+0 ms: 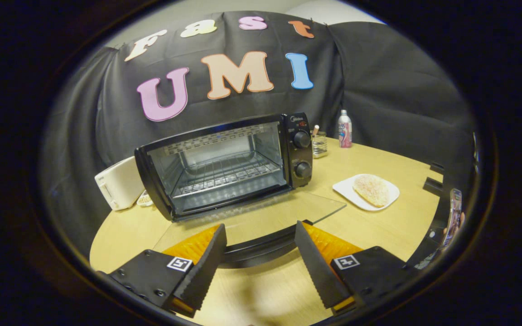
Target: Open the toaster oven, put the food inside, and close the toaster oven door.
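Now the tool [257, 253] hangs wide open over the lowered oven door [261, 213]; the food [371, 189] lies on its plate [345, 188] ahead, rightward, toward the tabletop [392, 226] edge.

Toaster oven [224, 165]: black, on a round wooden worktop [379, 226], two knobs on its right panel, wire rack inside. Glass door [261, 217]: folded fully down, lying flat toward the near side; its dark handle [258, 248] sits between the spread jaws of the gripper [258, 260], untouched by either. White plate [366, 192]: right of the oven, carrying a flat piece of bread [372, 189]. White appliance [118, 183]: left of the oven. Bottle [345, 129] and clear glass jar [319, 144]: far right, behind the oven.
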`<action>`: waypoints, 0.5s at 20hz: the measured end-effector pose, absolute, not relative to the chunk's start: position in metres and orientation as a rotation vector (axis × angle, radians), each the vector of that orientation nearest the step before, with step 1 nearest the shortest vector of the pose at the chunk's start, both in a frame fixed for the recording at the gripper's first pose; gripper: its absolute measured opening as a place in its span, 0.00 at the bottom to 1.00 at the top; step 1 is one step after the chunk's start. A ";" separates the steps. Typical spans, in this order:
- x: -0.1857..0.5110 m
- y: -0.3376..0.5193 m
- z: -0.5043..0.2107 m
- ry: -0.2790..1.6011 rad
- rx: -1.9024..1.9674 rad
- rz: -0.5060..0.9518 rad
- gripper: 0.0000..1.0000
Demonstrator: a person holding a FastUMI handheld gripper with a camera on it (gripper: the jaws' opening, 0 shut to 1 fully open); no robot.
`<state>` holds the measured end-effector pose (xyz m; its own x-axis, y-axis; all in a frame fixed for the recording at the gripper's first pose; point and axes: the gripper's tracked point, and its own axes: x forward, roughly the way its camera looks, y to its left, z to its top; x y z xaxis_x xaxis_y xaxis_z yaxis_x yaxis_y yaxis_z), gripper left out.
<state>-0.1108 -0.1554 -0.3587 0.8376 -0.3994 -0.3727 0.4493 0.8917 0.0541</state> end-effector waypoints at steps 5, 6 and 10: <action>-0.116 -0.166 -0.386 0.438 0.205 -0.487 0.95; -0.115 -0.169 -0.391 0.451 0.222 -0.494 0.96; -0.119 -0.173 -0.395 0.440 0.272 -0.512 0.98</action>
